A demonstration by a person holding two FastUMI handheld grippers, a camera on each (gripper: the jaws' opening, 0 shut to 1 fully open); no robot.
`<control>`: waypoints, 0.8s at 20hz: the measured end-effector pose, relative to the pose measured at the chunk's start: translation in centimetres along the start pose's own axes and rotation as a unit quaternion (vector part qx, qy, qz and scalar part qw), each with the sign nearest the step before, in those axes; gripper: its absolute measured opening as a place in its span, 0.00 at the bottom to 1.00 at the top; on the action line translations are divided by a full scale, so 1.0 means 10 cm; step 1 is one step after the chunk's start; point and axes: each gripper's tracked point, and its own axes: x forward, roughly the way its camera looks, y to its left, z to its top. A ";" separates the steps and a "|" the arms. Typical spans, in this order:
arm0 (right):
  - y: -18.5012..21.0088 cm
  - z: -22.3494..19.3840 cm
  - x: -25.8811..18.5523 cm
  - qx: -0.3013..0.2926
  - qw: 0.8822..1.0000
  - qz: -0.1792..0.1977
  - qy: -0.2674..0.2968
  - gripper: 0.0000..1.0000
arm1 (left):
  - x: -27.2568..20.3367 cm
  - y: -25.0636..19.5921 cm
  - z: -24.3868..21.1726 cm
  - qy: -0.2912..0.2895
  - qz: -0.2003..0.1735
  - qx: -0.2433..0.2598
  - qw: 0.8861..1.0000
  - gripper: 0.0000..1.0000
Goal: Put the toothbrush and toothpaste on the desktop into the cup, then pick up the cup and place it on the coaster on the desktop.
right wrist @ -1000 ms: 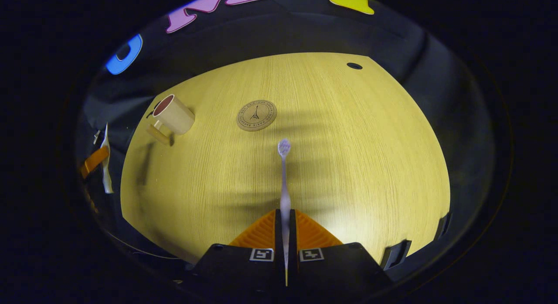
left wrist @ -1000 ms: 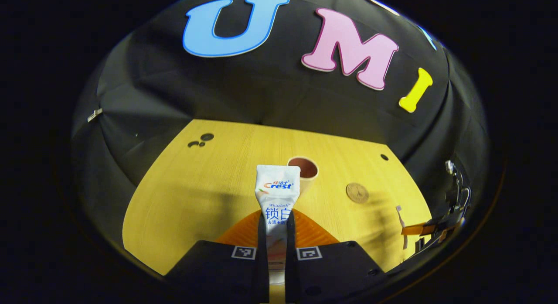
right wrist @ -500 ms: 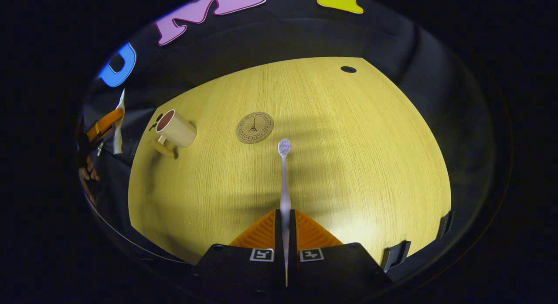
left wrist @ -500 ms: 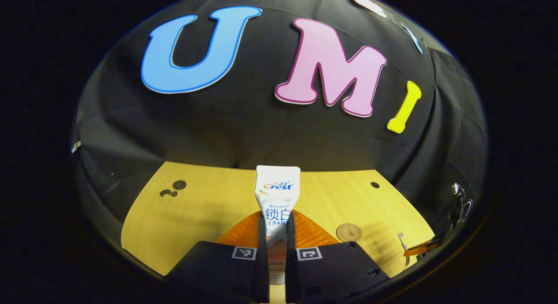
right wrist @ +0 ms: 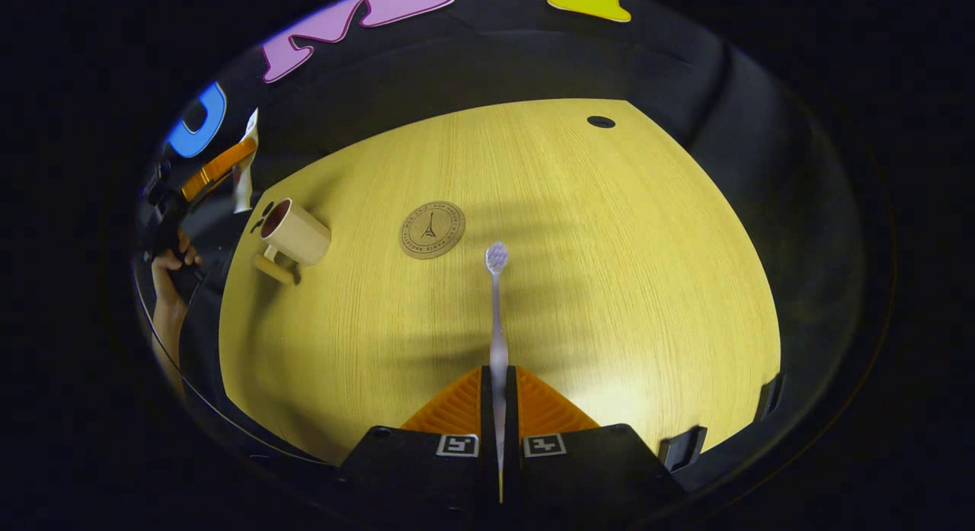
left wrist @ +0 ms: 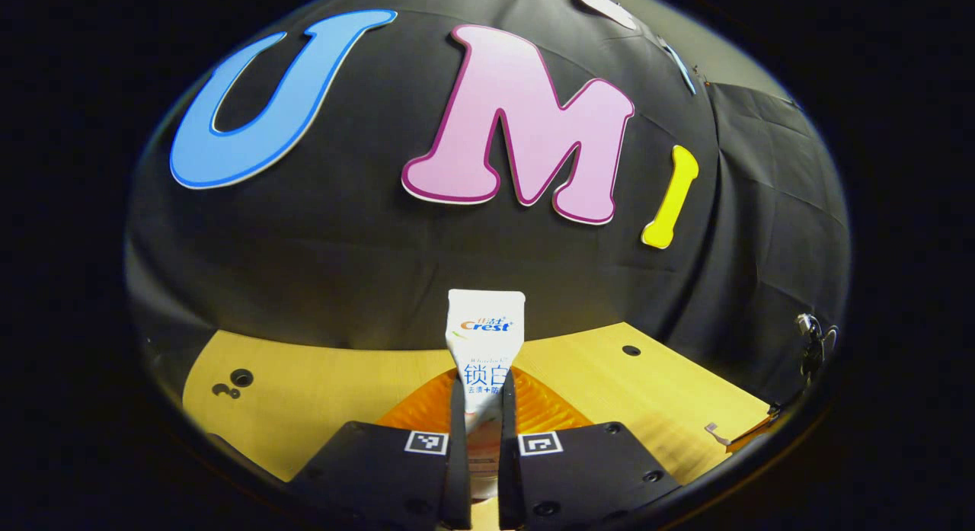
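Left gripper (left wrist: pixel 481 409) is clamping the white toothpaste tube (left wrist: pixel 485 340) upright for dropping; right gripper (right wrist: pixel 499 409) is pinching the pale toothbrush (right wrist: pixel 497 310) near the round coaster (right wrist: pixel 432 229), right of the beige cup (right wrist: pixel 293 234)

Right gripper view, landmark = coaster (right wrist: pixel 433 229), lying flat on the desktop (right wrist: pixel 609 287). Cup (right wrist: pixel 295 231) is stood on the desktop to the left of the coaster, apart from it. Toothbrush (right wrist: pixel 497 318) is held above the desktop, its head just right of the coaster and nearer the camera. A round hole (right wrist: pixel 601 122) is set in the desktop behind and right of the coaster. Toothpaste (right wrist: pixel 244 169) is seen raised behind and left of the coaster, beyond the cup, off the desktop's edge.
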 end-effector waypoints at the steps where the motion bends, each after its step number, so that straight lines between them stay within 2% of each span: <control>1: -0.03 -0.01 0.00 0.001 1.000 -0.004 0.002 0.07 | 0.06 0.02 -0.06 0.000 -0.001 0.000 1.000 0.19; 5: -0.06 -0.03 0.01 -0.002 1.000 -0.010 0.009 0.07 | 0.18 0.04 -0.35 0.004 -0.015 0.000 1.000 0.20; 9: -0.05 -0.02 0.05 -0.006 1.000 -0.011 0.015 0.06 | 0.25 0.16 -0.54 0.008 -0.006 -0.014 1.000 0.20; 14: 0.09 0.09 0.18 -0.020 1.000 -0.004 0.003 0.06 | 0.14 0.25 -0.76 0.038 0.015 0.044 0.998 0.28; 15: 0.12 0.11 0.18 -0.029 1.000 -0.003 -0.001 0.07 | 0.10 0.25 -0.79 0.041 0.015 0.051 0.998 0.24; 16: 0.15 0.13 0.19 -0.036 0.999 -0.002 -0.004 0.07 | 0.03 0.25 -0.80 0.046 0.018 0.057 0.997 0.53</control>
